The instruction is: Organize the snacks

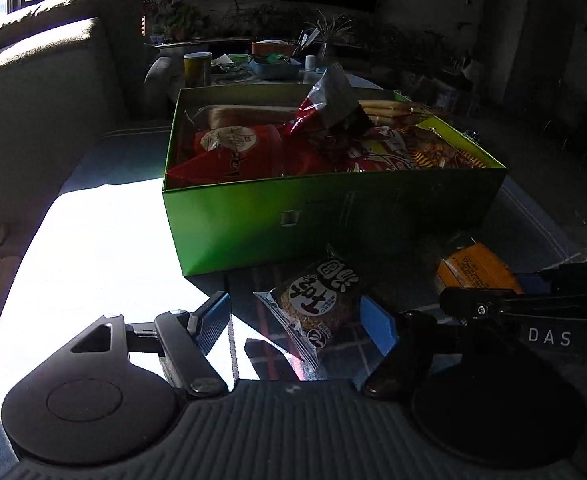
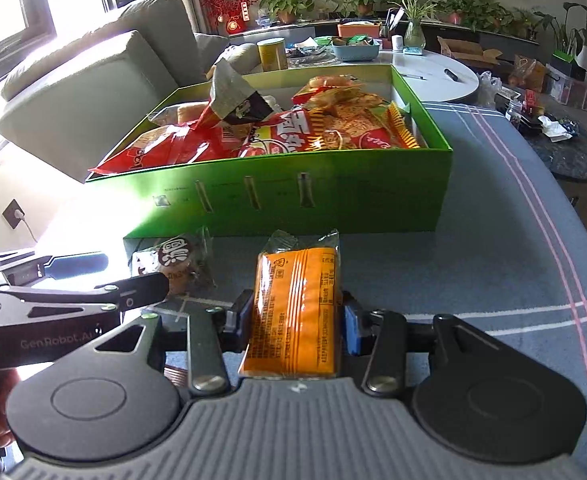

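Between right gripper (image 2: 297,316) fingers, clamped orange packet (image 2: 297,312), near end hidden; left gripper (image 1: 297,320) released.

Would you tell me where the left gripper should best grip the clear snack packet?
Probably across the packet's middle, from the near side, pointing toward the green box. It lies flat with its long sides already facing the left gripper's pads; the sealed ends look flimsy.

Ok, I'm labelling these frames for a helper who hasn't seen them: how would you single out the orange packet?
Find the big green box full of snacks on the blue cloth. In front of its near wall lie two packets; the orange packet is the flat, bright orange one between the right gripper fingers. Its neighbour, the clear packet, shows bold black-and-white characters instead.
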